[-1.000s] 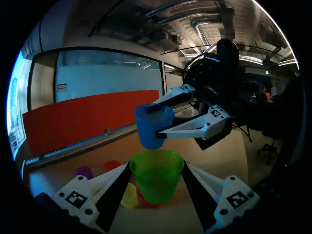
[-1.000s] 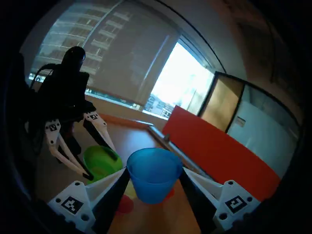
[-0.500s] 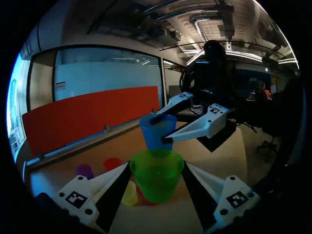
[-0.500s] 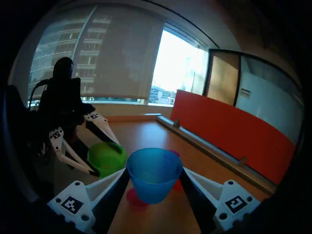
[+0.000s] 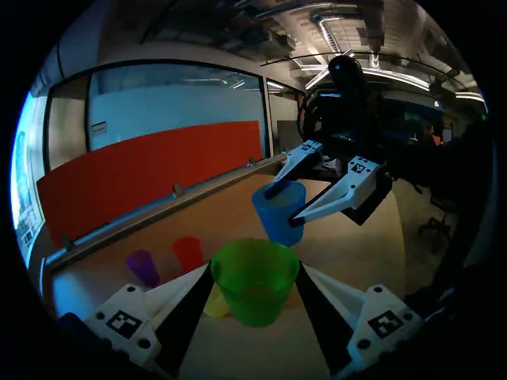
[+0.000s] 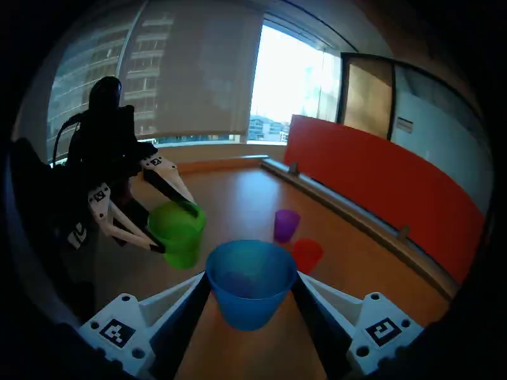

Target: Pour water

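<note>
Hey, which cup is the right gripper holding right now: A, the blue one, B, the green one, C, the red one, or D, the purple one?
A: in the right gripper view the blue cup sits clamped between the right gripper fingers, while the green cup is held by the left gripper.

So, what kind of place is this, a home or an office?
Most likely an office, not a home: a long wooden table runs beside a red partition, a glass-walled room stands behind it, and the ceiling has exposed pipes and strip lights.
</note>
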Tool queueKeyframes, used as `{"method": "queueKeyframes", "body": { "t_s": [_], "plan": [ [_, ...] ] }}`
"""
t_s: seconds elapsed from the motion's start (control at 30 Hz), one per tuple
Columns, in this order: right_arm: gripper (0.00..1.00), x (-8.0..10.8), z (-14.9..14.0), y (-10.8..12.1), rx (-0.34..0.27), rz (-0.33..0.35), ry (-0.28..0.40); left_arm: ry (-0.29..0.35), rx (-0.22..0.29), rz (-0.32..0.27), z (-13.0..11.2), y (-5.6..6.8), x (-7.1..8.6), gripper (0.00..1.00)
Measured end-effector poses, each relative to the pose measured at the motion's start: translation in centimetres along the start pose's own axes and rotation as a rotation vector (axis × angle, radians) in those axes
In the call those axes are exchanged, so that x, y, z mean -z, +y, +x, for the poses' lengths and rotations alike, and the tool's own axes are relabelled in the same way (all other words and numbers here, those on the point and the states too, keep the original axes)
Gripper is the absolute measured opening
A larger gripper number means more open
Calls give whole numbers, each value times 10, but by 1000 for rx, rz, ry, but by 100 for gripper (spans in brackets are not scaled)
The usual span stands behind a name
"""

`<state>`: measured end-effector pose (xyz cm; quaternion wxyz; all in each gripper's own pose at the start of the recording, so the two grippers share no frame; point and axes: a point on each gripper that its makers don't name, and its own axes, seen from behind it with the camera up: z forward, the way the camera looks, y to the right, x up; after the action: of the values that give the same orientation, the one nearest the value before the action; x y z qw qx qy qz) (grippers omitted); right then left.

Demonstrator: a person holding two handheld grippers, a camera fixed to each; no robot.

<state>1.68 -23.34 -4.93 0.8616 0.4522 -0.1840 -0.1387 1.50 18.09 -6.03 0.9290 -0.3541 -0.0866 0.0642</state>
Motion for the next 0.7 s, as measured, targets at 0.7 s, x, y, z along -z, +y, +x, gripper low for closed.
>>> {"method": "queueKeyframes", "body": {
  "t_s": [0.7],
  "plan": [
    [91,-5,-53,5,-11,40,-110,-122,7,-3,-50,-5,-11,88]
  ]
}}
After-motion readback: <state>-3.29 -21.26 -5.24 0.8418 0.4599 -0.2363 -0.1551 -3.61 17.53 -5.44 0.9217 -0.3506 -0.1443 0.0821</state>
